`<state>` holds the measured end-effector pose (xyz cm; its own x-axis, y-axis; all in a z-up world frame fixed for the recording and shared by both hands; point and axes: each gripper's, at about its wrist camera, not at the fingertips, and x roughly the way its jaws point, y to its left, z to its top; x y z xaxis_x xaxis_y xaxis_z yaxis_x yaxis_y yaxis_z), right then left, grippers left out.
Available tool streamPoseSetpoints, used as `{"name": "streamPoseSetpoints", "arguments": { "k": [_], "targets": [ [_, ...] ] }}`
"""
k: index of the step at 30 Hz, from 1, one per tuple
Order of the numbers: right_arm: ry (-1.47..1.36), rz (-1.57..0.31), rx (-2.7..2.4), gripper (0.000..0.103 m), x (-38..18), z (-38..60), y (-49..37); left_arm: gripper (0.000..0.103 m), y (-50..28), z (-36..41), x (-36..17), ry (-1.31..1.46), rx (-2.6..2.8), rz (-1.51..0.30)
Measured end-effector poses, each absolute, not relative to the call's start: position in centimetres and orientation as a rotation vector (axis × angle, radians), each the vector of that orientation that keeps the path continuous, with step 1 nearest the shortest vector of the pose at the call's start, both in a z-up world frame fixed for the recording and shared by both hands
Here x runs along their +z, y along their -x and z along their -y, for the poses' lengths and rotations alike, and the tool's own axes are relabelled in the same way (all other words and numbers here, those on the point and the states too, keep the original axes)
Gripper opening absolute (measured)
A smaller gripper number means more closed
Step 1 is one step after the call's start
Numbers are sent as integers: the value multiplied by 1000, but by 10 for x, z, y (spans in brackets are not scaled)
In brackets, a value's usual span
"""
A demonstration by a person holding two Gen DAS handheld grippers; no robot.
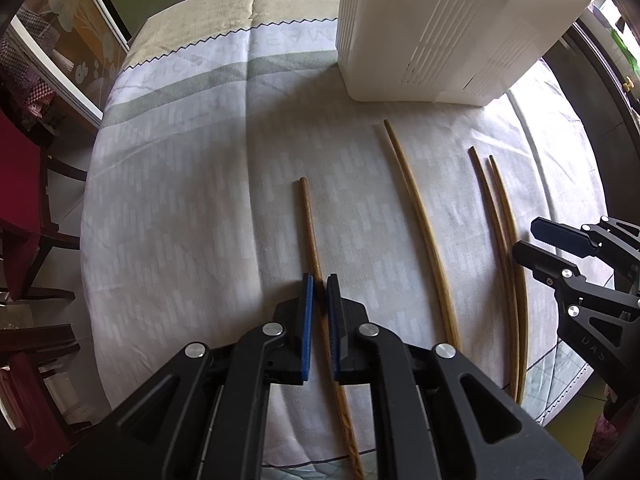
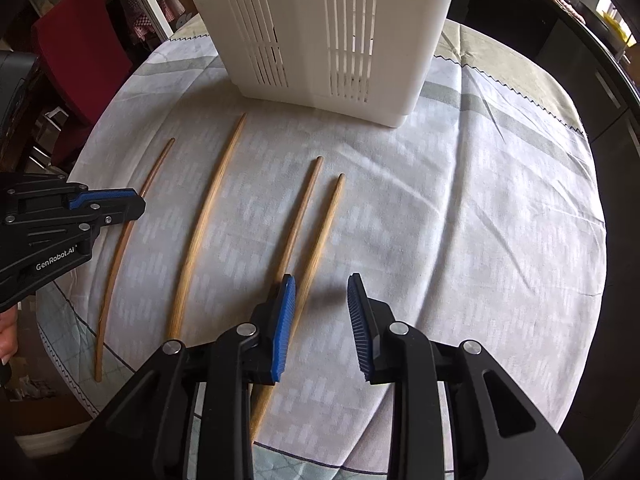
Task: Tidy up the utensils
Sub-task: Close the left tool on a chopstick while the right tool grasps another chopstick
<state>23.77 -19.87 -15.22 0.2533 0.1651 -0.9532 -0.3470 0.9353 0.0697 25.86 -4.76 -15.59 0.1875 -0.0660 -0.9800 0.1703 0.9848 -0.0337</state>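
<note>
chopsticks, 4 thin wooden ones, lie on the tablecloth (image 1: pixel 200 184) before a white slotted holder (image 2: pixel 320 40); left gripper (image 1: pixel 320 284) pinches the leftmost chopstick (image 1: pixel 309 220), right gripper (image 2: pixel 320 292) gapes.

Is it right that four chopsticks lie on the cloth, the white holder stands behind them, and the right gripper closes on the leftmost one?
Not quite: it is the left gripper, not the right, that closes on the leftmost chopstick, as the left wrist view shows. The right gripper is open. The holder stands behind, on the cloth.
</note>
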Motion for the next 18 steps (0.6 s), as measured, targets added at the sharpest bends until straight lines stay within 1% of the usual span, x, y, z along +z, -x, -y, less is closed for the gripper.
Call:
{"name": "streamPoseSetpoints", "arguments": {
  "k": [4, 13, 16, 18],
  "targets": [
    [174, -1281, 360, 25, -155, 193, -238, 8, -258, 49, -156, -91, -165, -1372],
    [218, -1274, 342, 24, -157, 176, -246, 8, -259, 50, -155, -94, -151, -1367],
    [207, -1273, 336, 15, -157, 177, -247, 8, -260, 51, -154, -101, -146, -1363],
    [199, -1274, 335, 14, -156, 180, -247, 8, -259, 52, -154, -107, -142, -1360]
  ]
}}
